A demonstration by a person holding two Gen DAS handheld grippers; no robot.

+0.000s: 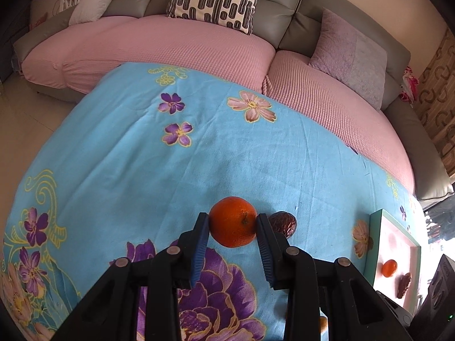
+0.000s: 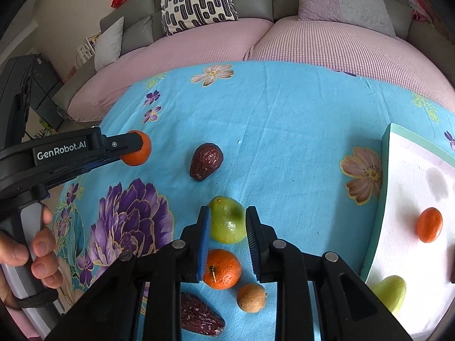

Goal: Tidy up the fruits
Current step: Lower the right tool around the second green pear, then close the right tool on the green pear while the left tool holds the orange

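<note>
Right wrist view shows the right gripper (image 2: 227, 224) clenched on a green pear (image 2: 227, 220) and the left gripper (image 1: 233, 221) clamping an orange (image 1: 233, 221) above the blue cloth (image 2: 284, 130); carry both level to the tray (image 2: 382, 187) at right, releasing only once low.

Wide open blue cloth (image 2: 284, 130) toward the sofa (image 1: 182, 48), nothing standing there. Tighter near the right gripper (image 2: 227, 224): an orange (image 2: 222, 268), a small brown fruit (image 2: 251, 297) and a wrinkled date (image 2: 199, 318) crowded just beneath. Another date (image 2: 206, 161) lying between both grippers. Raised tray edge (image 2: 378, 199) blocking low passage rightward.
</note>
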